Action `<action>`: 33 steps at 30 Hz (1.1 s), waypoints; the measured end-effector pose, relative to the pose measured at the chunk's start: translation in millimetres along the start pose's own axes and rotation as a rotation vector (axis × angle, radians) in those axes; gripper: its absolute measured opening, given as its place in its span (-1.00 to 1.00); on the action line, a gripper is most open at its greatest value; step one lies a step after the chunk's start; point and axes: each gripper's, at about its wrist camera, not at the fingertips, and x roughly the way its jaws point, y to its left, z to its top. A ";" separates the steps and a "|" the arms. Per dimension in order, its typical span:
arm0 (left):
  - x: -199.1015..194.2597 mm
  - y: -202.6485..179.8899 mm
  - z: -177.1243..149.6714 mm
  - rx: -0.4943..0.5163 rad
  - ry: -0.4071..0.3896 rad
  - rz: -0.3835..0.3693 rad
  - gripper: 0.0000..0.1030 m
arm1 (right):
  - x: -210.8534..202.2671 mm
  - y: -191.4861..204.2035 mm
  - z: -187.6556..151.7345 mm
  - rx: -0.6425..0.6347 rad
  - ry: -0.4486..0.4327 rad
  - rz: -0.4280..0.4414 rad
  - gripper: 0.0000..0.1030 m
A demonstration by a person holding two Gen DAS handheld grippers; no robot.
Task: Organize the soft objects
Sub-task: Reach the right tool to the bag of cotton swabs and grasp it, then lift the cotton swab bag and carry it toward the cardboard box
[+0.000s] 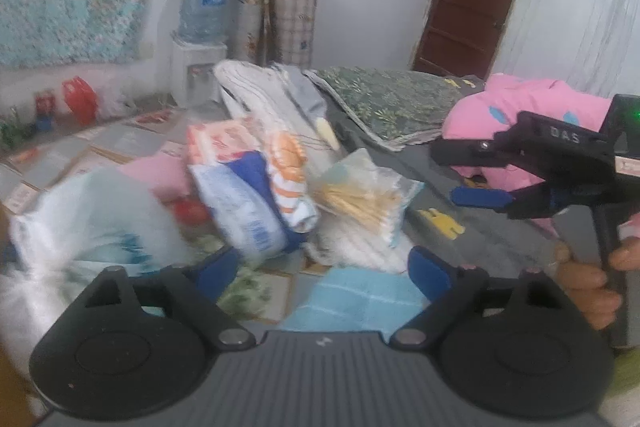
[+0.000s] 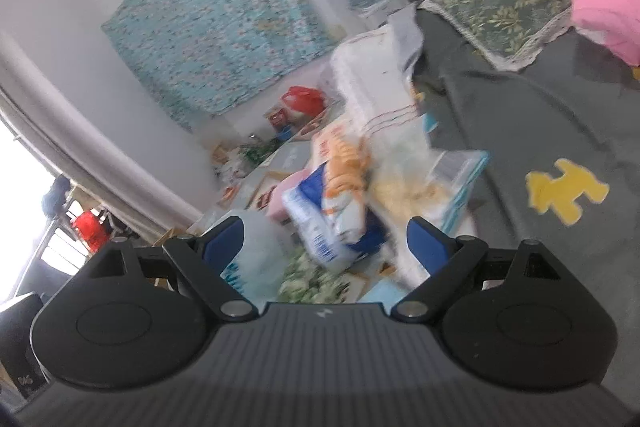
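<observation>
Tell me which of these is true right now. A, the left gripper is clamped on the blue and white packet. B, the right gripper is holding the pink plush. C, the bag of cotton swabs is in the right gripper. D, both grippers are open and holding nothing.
D: the left gripper and the right gripper both show their blue fingers spread wide with nothing between them.

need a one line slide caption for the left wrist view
Open left claw faces a pile of soft packets on a grey bedsheet; the open right claw reaches in.
</observation>
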 end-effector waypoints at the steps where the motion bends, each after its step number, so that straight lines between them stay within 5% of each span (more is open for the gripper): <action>1: 8.6 -2.6 1.7 -0.007 0.009 -0.017 0.72 | 2.3 -3.0 4.5 -0.006 -0.008 -0.010 0.73; 6: 45.5 -17.9 7.9 -0.012 0.054 -0.041 0.39 | 23.0 -22.7 34.4 -0.032 -0.049 -0.059 0.72; 10: 73.0 -32.7 11.6 0.049 0.098 -0.027 0.23 | 62.3 -44.9 58.1 -0.038 0.005 -0.100 0.70; 15: 105.4 -35.6 12.1 0.042 0.153 -0.039 0.08 | 106.5 -65.7 70.7 -0.072 0.067 -0.144 0.40; 21: 133.1 -28.2 13.4 -0.001 0.213 -0.048 0.08 | 124.7 -70.4 61.8 -0.117 0.154 -0.110 0.00; 33: 165.8 -34.5 16.2 -0.033 0.294 -0.103 0.08 | 103.7 -84.4 40.0 -0.005 0.225 -0.026 -0.06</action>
